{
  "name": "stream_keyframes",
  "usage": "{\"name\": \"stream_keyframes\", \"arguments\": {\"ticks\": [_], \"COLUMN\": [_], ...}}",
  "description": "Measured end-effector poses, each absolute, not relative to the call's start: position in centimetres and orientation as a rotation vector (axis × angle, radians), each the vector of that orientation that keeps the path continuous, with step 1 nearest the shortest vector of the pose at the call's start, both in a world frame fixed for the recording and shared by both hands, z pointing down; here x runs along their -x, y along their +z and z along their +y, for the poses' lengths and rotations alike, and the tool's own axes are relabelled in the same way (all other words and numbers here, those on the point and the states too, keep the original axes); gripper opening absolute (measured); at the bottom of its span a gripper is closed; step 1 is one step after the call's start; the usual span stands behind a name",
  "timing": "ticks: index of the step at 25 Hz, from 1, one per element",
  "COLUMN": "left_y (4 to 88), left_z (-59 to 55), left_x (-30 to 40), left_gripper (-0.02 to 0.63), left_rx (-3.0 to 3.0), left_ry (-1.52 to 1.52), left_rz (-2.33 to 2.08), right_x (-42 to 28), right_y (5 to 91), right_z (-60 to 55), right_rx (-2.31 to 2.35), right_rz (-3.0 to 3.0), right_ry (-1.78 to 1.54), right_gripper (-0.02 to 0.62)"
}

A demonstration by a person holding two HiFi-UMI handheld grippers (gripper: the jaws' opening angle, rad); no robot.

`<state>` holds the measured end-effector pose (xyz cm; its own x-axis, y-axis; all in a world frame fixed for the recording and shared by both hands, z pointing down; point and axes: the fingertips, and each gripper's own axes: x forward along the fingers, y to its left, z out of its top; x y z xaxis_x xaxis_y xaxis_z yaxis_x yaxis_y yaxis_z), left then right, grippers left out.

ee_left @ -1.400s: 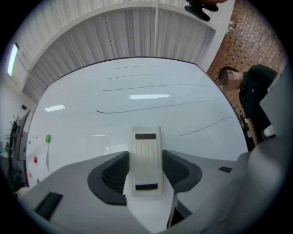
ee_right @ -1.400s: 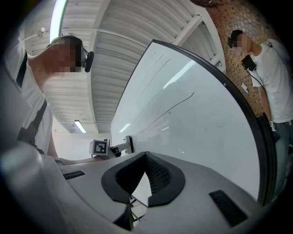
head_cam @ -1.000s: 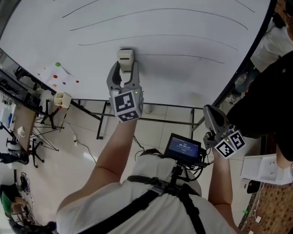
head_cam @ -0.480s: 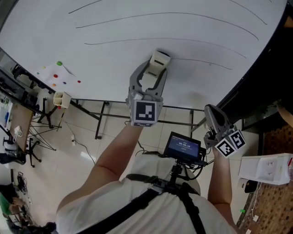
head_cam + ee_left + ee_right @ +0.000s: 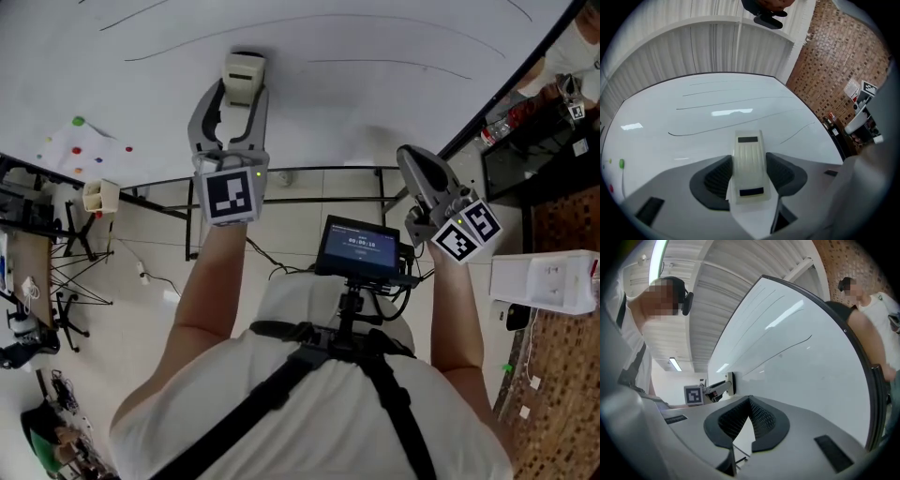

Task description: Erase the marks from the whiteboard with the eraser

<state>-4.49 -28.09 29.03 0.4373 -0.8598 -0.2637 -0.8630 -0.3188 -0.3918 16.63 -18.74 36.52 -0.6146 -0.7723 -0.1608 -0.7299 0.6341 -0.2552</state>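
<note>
The whiteboard fills the top of the head view and bears several long thin curved marks; the lowest mark runs to the right of the eraser. The cream eraser lies flat against the board. It sits lengthwise between the pads of my left gripper, whose jaws are opening while still touching its sides. In the left gripper view the eraser points at the board below the marks. My right gripper hangs off the board's lower right, shut and empty.
Coloured magnets dot the board's lower left, near a small box. The board's stand bars cross below it. A screen rides on the chest. A person stands past the board's right edge, by a white device.
My left gripper slid the eraser right along the lowest mark, then back left. The left end of that mark is gone. The right gripper kept still.
</note>
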Motion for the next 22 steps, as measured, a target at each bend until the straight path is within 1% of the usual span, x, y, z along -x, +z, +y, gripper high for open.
{"name": "stream_keyframes", "arguments": {"ticks": [9,15,22], "left_y": [28.1,28.9,28.7], "left_z": [-27.5,-27.9,-27.6], "left_x": [6.3,9.2,8.1], "left_gripper": [0.247,0.250,0.242], "left_rx": [2.172,2.246,2.235], "left_ry": [0.111,0.196,0.230], "left_rz": [1.518,1.578,1.607], "right_x": [-17.1,-16.8,-16.6], "right_y": [36.6,36.9,37.1], "right_z": [-18.5,-18.4,-18.4], "right_rx": [1.287,1.330,1.360], "right_rz": [2.577,2.572,2.563], "right_ry": [-0.238,-0.230,-0.236], "right_gripper": [0.021,0.021,0.021]}}
